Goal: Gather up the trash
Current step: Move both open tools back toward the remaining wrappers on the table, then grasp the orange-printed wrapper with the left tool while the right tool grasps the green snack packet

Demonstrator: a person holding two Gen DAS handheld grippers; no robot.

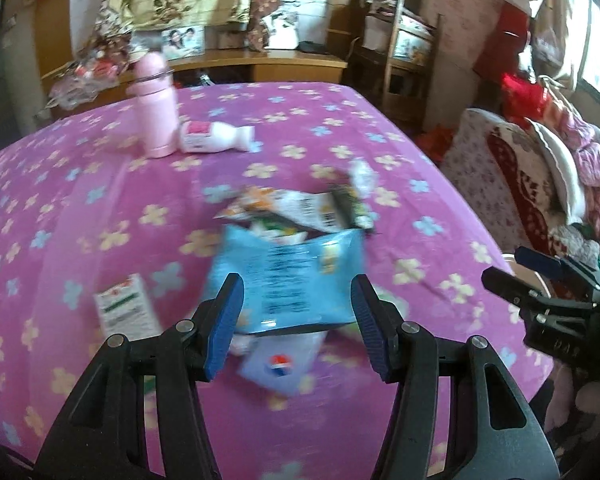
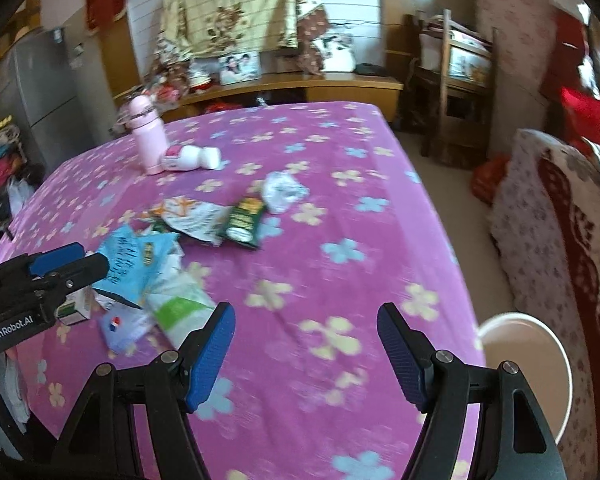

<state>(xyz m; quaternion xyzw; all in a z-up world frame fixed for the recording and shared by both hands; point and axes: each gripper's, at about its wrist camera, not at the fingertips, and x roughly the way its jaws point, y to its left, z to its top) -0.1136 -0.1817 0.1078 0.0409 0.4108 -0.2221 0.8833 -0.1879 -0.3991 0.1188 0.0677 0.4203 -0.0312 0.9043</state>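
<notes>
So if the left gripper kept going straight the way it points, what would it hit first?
Most likely the blue wrapper, which lies between the open fingers of the left gripper in its own view. Nothing shows in between, though blur leaves the depth uncertain.

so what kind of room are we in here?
Looks like a lived-in bedroom or family room in a home: a table or bed under a pink flowered cloth, a floral garment hung on the wall, a framed photo on a wooden shelf, and a refrigerator in the corner.
</notes>
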